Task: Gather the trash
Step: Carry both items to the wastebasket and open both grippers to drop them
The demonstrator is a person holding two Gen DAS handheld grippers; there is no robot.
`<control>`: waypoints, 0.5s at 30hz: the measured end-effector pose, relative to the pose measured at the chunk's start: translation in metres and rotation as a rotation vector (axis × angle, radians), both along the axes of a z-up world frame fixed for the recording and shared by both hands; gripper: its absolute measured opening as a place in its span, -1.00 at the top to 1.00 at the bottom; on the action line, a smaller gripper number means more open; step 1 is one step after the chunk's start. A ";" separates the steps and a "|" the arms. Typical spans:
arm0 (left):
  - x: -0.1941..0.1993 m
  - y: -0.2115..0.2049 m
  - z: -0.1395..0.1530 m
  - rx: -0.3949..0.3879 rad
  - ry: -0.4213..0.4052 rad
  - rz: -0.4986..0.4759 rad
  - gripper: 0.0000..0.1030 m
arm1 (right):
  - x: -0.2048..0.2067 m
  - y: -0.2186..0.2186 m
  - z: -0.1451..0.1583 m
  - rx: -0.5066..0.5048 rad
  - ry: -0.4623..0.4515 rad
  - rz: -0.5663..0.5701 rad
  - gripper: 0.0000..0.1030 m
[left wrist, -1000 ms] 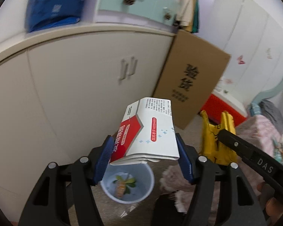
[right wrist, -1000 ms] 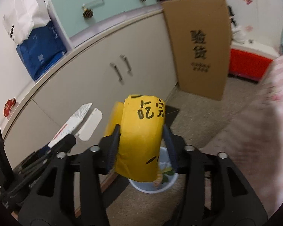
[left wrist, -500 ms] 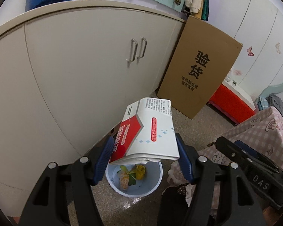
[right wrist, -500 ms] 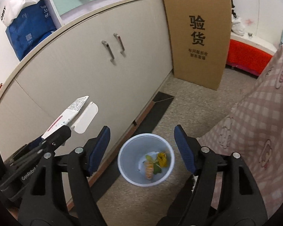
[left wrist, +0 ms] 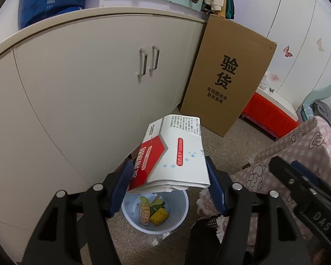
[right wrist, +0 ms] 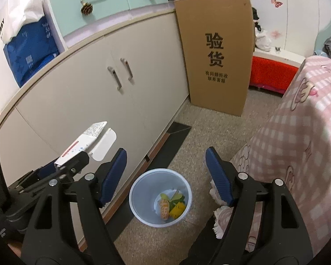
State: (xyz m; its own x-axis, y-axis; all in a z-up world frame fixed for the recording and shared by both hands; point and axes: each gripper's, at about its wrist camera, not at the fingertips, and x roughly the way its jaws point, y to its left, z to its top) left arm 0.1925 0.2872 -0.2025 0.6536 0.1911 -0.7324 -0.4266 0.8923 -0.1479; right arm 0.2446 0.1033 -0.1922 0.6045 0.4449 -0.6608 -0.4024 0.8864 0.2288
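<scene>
My left gripper (left wrist: pixel 168 183) is shut on a flattened white and red carton (left wrist: pixel 172 154), held above the pale blue bin (left wrist: pixel 178 223) on the floor. The same carton (right wrist: pixel 81 145) shows from the side at the left of the right wrist view. My right gripper (right wrist: pixel 165 174) hangs over the bin (right wrist: pixel 141 187) with its jaws opening and nothing between the blue pads. In the bin lie a yellow wrapper (right wrist: pixel 177 209), an orange packet (right wrist: pixel 164 208) and green scraps (right wrist: pixel 176 197).
A beige cabinet (right wrist: pixel 81 92) runs along the left, close to the bin. A tall cardboard sheet (right wrist: pixel 218 53) leans against its far end. A pink checked bedspread (right wrist: pixel 298 137) hangs at the right. Behind it stands a red crate (right wrist: pixel 273 72).
The right gripper let go of the yellow wrapper, which now lies in the bin, and its jaws spread wider. The left gripper sank a little with the carton still held.
</scene>
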 end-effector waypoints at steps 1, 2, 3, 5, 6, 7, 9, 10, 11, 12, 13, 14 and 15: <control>0.002 -0.001 0.001 0.007 0.001 0.000 -0.24 | 0.000 -0.001 0.002 0.006 -0.005 -0.004 -0.43; 0.004 -0.002 0.002 0.018 0.002 0.000 -0.23 | 0.000 -0.002 0.004 0.013 -0.011 -0.008 -0.44; 0.005 -0.002 0.003 0.023 0.000 -0.002 0.00 | -0.001 -0.003 0.006 0.016 -0.016 -0.011 -0.44; 0.008 -0.002 0.003 0.024 0.010 -0.003 0.12 | -0.001 -0.005 0.008 0.018 -0.024 -0.016 -0.47; 0.010 -0.001 0.003 0.021 0.010 0.006 0.12 | 0.000 -0.005 0.009 0.020 -0.022 -0.016 -0.47; 0.012 0.000 0.002 0.025 0.012 0.015 0.10 | 0.000 -0.005 0.009 0.020 -0.021 -0.016 -0.47; 0.018 0.002 -0.002 0.037 0.035 0.028 -0.10 | 0.000 -0.007 0.009 0.019 -0.018 -0.020 -0.47; 0.020 0.003 -0.004 0.041 0.043 0.039 -0.38 | 0.000 -0.008 0.008 0.020 -0.015 -0.019 -0.47; 0.020 0.004 -0.005 0.045 0.042 0.047 -0.41 | 0.000 -0.008 0.008 0.019 -0.014 -0.019 -0.47; 0.020 0.003 -0.005 0.054 0.043 0.054 -0.41 | -0.001 -0.009 0.009 0.018 -0.014 -0.020 -0.47; 0.019 0.002 -0.005 0.060 0.046 0.050 -0.41 | -0.002 -0.010 0.009 0.019 -0.014 -0.019 -0.47; 0.018 0.001 -0.005 0.060 0.046 0.046 -0.41 | -0.002 -0.011 0.010 0.020 -0.014 -0.020 -0.47; 0.016 0.000 -0.004 0.062 0.046 0.042 -0.41 | -0.003 -0.013 0.011 0.022 -0.013 -0.022 -0.47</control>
